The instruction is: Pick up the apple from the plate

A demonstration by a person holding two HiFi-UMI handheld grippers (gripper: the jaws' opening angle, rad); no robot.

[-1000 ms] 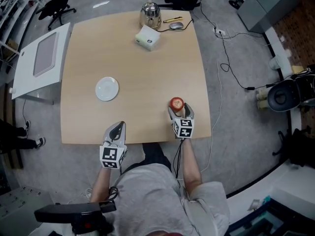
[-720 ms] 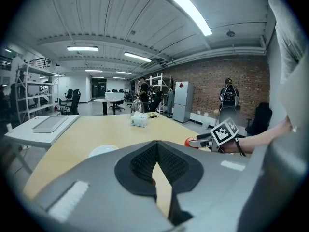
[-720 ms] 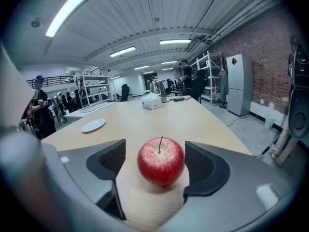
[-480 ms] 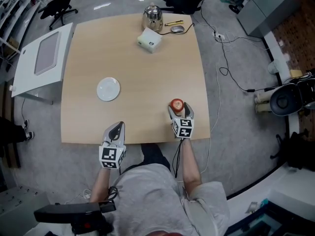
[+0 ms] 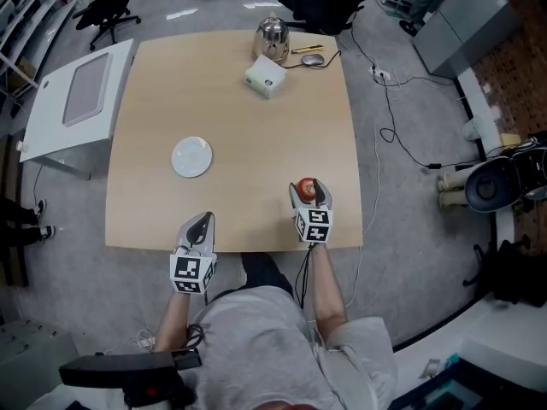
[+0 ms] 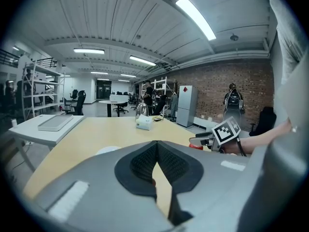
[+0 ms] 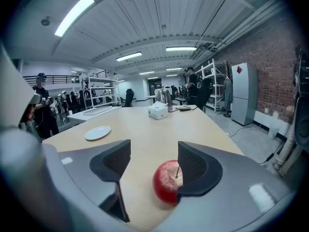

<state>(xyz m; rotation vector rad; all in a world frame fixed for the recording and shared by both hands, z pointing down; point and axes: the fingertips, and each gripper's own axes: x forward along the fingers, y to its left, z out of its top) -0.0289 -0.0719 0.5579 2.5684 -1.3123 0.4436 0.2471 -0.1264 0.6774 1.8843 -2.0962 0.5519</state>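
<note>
A red apple [image 5: 305, 185] sits on the wooden table [image 5: 239, 118] near its front right edge, away from the white plate [image 5: 191, 156], which is empty. My right gripper [image 5: 308, 192] straddles the apple [image 7: 167, 182]. Its jaws have just been closing with the apple between them. The right pad [image 7: 195, 166] lies against the fruit, while the left pad [image 7: 116, 161] stands apart from it. My left gripper [image 5: 202, 224] rests at the front edge of the table, shut with nothing in it, its pads [image 6: 149, 161] meeting at the tip.
At the far edge stand a steel kettle [image 5: 272, 34], a white box [image 5: 266, 73] and a mouse [image 5: 313, 59]. A white side table [image 5: 73, 101] adjoins the left. Cables [image 5: 389, 101] trail on the floor to the right. Office chairs [image 5: 107, 2] stand behind.
The right jaws have narrowed round the apple, and that gripper has shifted slightly. The left gripper has stayed where it was.
</note>
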